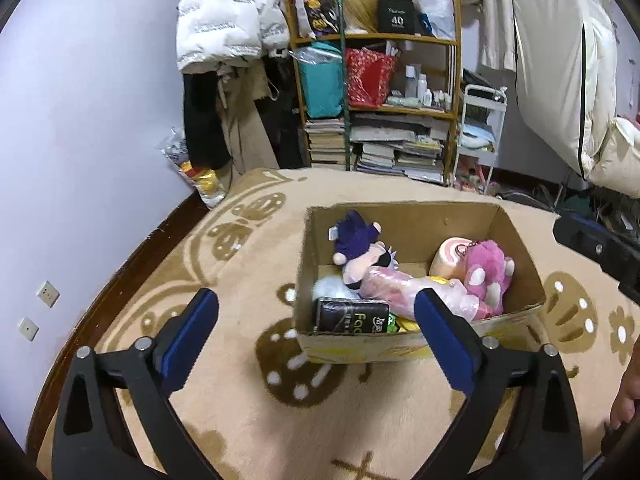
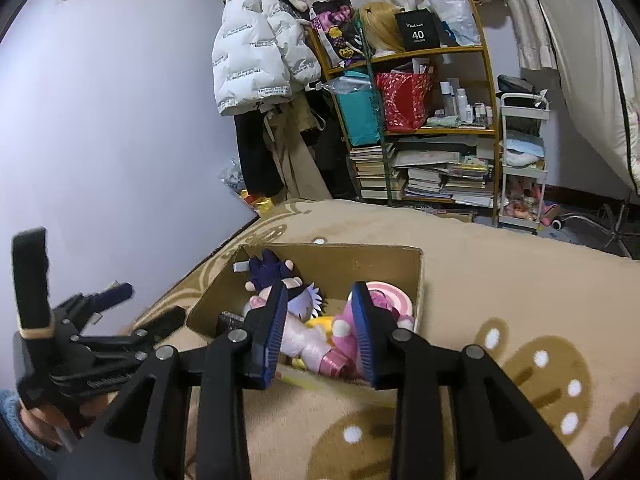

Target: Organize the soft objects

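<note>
An open cardboard box [image 1: 516, 240] sits on the beige patterned rug [image 1: 240, 420]; it also shows in the right wrist view [image 2: 416, 280]. Inside lie a purple-haired doll [image 1: 356, 240], a pink plush [image 1: 488, 272], a pink striped roll cushion [image 1: 450, 258], a wrapped pink toy [image 1: 396, 284] and a black packet [image 1: 352, 316]. My left gripper [image 1: 318, 312] is open and empty, just before the box's near wall. My right gripper [image 2: 322, 320] is open and empty, above the box's near edge. The left gripper also shows in the right wrist view [image 2: 112, 304].
A wooden shelf [image 1: 376, 36] with bags, books and bottles stands at the back. A white puffer jacket [image 1: 224, 12] hangs beside it. A white cart [image 1: 484, 128] stands to the right. A plastic bag [image 1: 200, 176] lies by the wall.
</note>
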### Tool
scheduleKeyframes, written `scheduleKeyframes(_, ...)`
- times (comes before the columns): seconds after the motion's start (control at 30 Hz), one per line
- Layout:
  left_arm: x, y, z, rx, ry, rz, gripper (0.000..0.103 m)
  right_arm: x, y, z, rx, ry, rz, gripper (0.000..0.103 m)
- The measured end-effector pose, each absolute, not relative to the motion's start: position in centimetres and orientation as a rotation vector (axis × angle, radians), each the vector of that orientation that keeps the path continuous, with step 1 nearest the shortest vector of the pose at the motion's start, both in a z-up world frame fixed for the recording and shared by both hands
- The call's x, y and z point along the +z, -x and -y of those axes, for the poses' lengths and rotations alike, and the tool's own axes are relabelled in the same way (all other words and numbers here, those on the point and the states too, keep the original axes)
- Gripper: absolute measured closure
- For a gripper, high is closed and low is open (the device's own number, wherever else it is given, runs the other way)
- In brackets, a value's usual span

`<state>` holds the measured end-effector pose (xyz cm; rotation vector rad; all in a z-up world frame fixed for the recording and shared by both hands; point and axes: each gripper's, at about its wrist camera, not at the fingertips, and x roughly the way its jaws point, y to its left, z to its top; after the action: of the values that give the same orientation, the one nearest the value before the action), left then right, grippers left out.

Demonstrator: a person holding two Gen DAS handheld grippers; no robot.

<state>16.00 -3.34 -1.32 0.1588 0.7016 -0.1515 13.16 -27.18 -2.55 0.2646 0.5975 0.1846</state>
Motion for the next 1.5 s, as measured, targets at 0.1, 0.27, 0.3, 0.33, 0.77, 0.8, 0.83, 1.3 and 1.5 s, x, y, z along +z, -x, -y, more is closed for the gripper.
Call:
scheduleKeyframes(0.1, -0.1, -14.7, 2.6, -0.132, -0.143, -0.680, 0.004, -1.8, -11.8, 27.1, 0.177, -0.256, -0.580, 0.044)
scheduleKeyframes(0.27, 1.9, -12.4, 1.6, -0.109, -0.133, -0.641, 0.002, -0.3, -9.6, 26.8, 0.162, -0.245, -0.559, 0.011)
scheduleKeyframes(0.3, 2.3, -11.8, 1.5, -0.105, -0.136, -0.631, 0.002, -0.1, -9.2, 26.8, 0.160, -0.243, -0.553, 0.007)
scheduleKeyframes(0.33, 2.7, -11.2, 1.4, -0.101, -0.138, -0.619, 0.002, 0.4, -8.5, 26.8, 0.157, -0.240, -0.541, 0.001)
scheduleKeyframes(0.77, 6.7, -3.4, 0.1, -0.106, -0.144, -0.464, 0.001, 3.2, -2.1, 26.5, 0.118, -0.203, -0.441, 0.000)
scheduleKeyframes(0.8, 6.7, -3.0, 0.1, -0.104, -0.150, -0.454, 0.001, 3.3, -1.8, 26.5, 0.116, -0.204, -0.438, 0.000)
scheduleKeyframes(0.83, 6.7, -2.6, 0.1, -0.100, -0.157, -0.448, 0.001, 3.3, -1.4, 26.5, 0.111, -0.205, -0.436, 0.000)
scheduleKeyframes(1.3, 5.7, -0.5, -0.3, -0.092, -0.157, -0.438, 0.001, 2.1, 1.0, 26.1, 0.084, -0.189, -0.432, 0.000)
scheduleKeyframes(1.5, 4.3, -1.0, -0.1, -0.073, -0.173, -0.468, 0.001, 1.1, 1.1, 26.3, 0.066, -0.186, -0.448, 0.000)
